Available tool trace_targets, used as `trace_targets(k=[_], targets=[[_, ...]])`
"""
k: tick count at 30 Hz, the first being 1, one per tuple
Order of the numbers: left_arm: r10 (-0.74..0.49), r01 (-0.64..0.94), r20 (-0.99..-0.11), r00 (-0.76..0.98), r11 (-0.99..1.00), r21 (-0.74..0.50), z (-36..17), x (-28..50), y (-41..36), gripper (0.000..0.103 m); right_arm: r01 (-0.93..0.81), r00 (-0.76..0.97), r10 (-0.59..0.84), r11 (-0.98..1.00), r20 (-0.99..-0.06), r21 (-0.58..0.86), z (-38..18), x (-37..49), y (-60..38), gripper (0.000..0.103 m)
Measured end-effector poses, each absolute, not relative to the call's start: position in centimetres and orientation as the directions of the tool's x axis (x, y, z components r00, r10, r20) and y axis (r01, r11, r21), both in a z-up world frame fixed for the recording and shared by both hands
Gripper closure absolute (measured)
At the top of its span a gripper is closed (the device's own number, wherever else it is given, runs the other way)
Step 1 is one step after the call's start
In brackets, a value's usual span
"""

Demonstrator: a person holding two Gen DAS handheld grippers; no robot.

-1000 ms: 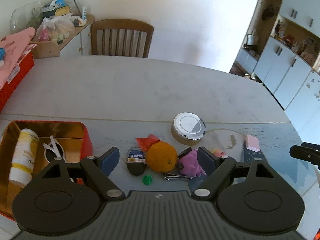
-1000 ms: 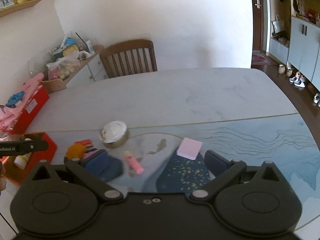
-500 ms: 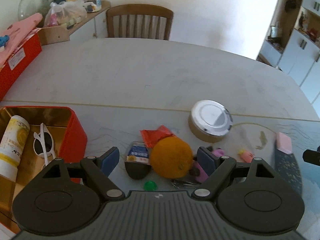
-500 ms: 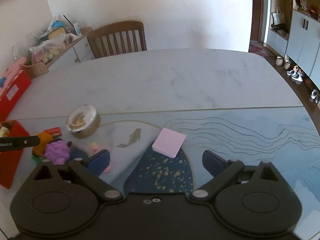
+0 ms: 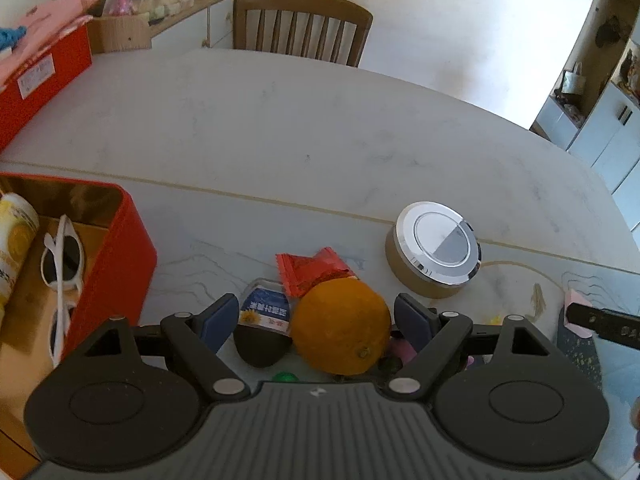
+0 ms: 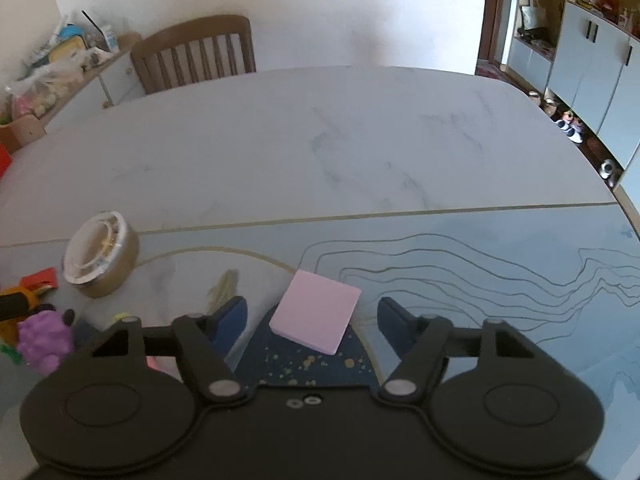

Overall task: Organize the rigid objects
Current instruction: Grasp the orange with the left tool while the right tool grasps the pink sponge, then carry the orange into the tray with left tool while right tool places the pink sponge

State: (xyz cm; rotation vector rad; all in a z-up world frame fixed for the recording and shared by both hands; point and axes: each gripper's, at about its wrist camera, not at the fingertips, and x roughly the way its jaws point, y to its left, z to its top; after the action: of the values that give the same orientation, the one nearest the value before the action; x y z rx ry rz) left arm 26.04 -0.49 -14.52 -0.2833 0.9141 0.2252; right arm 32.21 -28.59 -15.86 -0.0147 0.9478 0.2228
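Two grippers are seen over a marble-patterned table (image 6: 360, 152), each from its own wrist camera. In the left wrist view, the left gripper (image 5: 316, 316) is held low in the centre of the frame with its jaws standing wide; an orange (image 5: 340, 326) lies between the pads, closer to the right one, and no pad is seen pressing on it. A dark pouch with a blue-and-white label (image 5: 264, 332) sits just left of the orange, and a red wrapper (image 5: 312, 270) lies just above it. A round tin with a silver lid (image 5: 436, 250) is seen to the right of centre, apart from the pile. At the left edge, a red box (image 5: 120, 264) is shown with white sunglasses (image 5: 60, 256) and a yellow-and-white bottle (image 5: 12, 248) inside.

In the right wrist view, the right gripper (image 6: 312, 316) is centred low in the frame, and its jaws are closing. A pink square block (image 6: 316, 312) lies flat between the pads, with gaps visible on both sides, so nothing is gripped. A purple grape-like toy (image 6: 44, 338) is seen at the lower left, below the round tin. A wooden chair (image 6: 196, 56) stands at the far edge of the table, upper left.
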Motion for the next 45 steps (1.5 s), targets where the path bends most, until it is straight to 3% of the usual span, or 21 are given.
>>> trace_targets(k=[3,7,12,35,45], targets=[[0.071,-0.314,-0.801,0.595,0.938,-0.15,-14.6,25.9,-0.5,0.02,-0.188,0.562,0.161,0.98,-0.812,0.065,-16.2,32.2,-28.2,0.046],[0.055,-0.304,-0.798,0.6,0.938,-0.164,-14.7,25.9,-0.6,0.032,-0.188,0.573,0.151,0.981,-0.806,0.051,-16.2,32.2,-28.0,0.054],[0.03,-0.275,-0.797,0.603,0.946,-0.172,-14.4,26.0,-1.1,0.051,-0.189,0.575,0.16,0.98,-0.802,0.06,-16.1,31.9,-28.1,0.058],[-0.001,-0.258,-0.801,0.599,0.946,-0.195,-13.2,24.0,-0.2,0.052,-0.295,0.585,0.304,0.943,-0.752,0.152,-10.2,26.9,-29.8,0.058],[-0.039,-0.205,-0.781,0.623,0.956,-0.211,-10.1,21.9,-0.1,0.052,-0.373,0.563,0.377,0.91,-0.736,0.181,-7.4,24.1,-27.2,0.058]])
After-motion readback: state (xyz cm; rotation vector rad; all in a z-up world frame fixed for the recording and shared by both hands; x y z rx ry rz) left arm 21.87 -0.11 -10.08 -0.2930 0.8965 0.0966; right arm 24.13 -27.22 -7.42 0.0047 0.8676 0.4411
